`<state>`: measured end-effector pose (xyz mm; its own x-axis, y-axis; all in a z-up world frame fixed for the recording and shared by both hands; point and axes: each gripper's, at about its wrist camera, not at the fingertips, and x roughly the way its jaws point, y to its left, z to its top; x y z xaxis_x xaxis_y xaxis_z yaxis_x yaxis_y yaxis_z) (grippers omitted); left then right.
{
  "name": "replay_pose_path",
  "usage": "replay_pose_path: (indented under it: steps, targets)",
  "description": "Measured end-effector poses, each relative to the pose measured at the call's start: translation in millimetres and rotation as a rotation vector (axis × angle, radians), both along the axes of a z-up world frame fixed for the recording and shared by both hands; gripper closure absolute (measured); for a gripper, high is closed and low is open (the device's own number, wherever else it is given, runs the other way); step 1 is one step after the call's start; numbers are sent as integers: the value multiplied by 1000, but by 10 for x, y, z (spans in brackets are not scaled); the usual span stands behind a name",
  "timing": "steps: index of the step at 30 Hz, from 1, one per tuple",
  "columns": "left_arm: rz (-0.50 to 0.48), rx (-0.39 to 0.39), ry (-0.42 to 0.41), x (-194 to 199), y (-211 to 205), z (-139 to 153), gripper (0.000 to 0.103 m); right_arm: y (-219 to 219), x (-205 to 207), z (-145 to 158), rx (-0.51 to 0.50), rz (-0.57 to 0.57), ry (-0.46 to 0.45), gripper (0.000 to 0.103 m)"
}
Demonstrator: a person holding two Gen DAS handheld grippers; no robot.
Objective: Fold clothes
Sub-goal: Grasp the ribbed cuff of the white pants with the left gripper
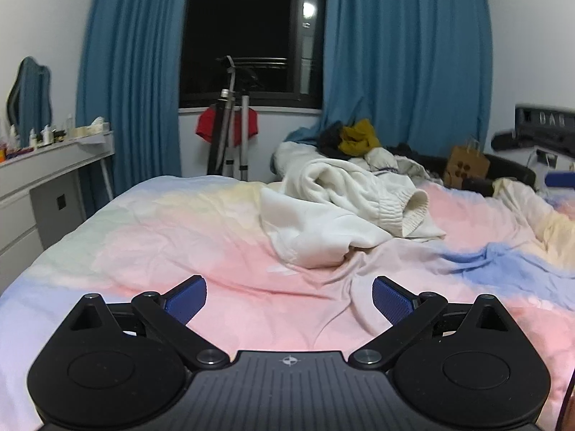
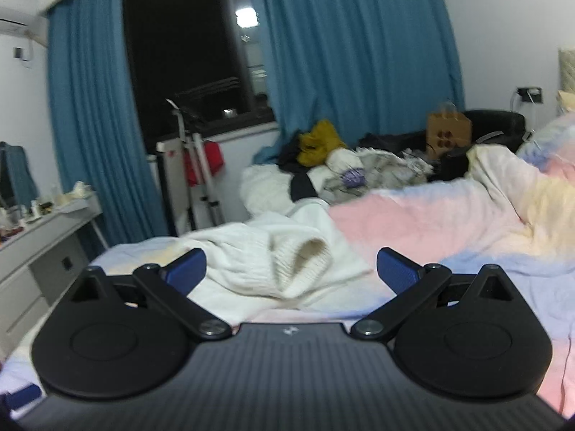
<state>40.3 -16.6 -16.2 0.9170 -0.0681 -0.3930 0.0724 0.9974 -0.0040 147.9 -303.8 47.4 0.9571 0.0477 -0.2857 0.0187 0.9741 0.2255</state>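
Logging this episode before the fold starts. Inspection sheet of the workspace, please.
Surface: bed with a pastel cover, wrinkled.
Job's things: white sweater crumpled on the bed, unfolded, one ribbed cuff facing the right tool.
Clutter: pile of clothes at the far side, yellow and dark items on top; paper bag beside it.
Grippers: left tool open, empty, above bare cover; right tool open, empty, close to the cuff, contact not seen.
Cables: a lead hangs from the wall socket; none on the bed.
Surroundings: blue curtains, dark window, dresser with bottles, metal rack with a red cloth.
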Motion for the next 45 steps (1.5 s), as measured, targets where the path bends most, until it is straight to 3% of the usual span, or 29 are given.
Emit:
replay_pose_path:
  steps: [4,8,12,16,20,23,24,25,28,31,37,42,45]
  targets:
    - [-36,45,25,500,-256,-22,8,-183,154,-248,60,-45,63,0]
    - [-67,76,-1,1175,-650,31,9,-338,291,-410,77,-86,94,0]
    - [-87,153,-69,1867,-1188,126,9,-438,416,-532,42,-115,94,0]
    - [-114,256,-82,2621,-1706,144,13,-546,575,-700,69,-122,129,0]
    - [-44,427,-15,3360,-2088,-5,17,-653,744,-898,122,-118,175,0]
    - [-34,502,62,3743,-2201,-176,22,-684,839,-1008,120,-129,203,0]
    - [-31,534,72,3816,-2228,-228,26,-681,865,-1044,109,-135,208,0]
    - [-27,561,77,3857,-2244,-268,37,-677,892,-1080,98,-140,213,0]
    - [1,560,92,3889,-2165,-298,57,-639,967,-1166,74,-138,229,0]
    - [3,481,66,3670,-1930,-158,61,-606,989,-1205,89,-111,232,0]
    - [-23,308,-49,2864,-1464,508,68,-531,874,-1150,63,-91,170,0]
    - [4,165,-115,1978,-840,1027,75,-523,778,-1062,126,-43,144,0]
    - [27,72,-93,1463,-371,1096,78,-582,686,-998,236,-6,123,0]
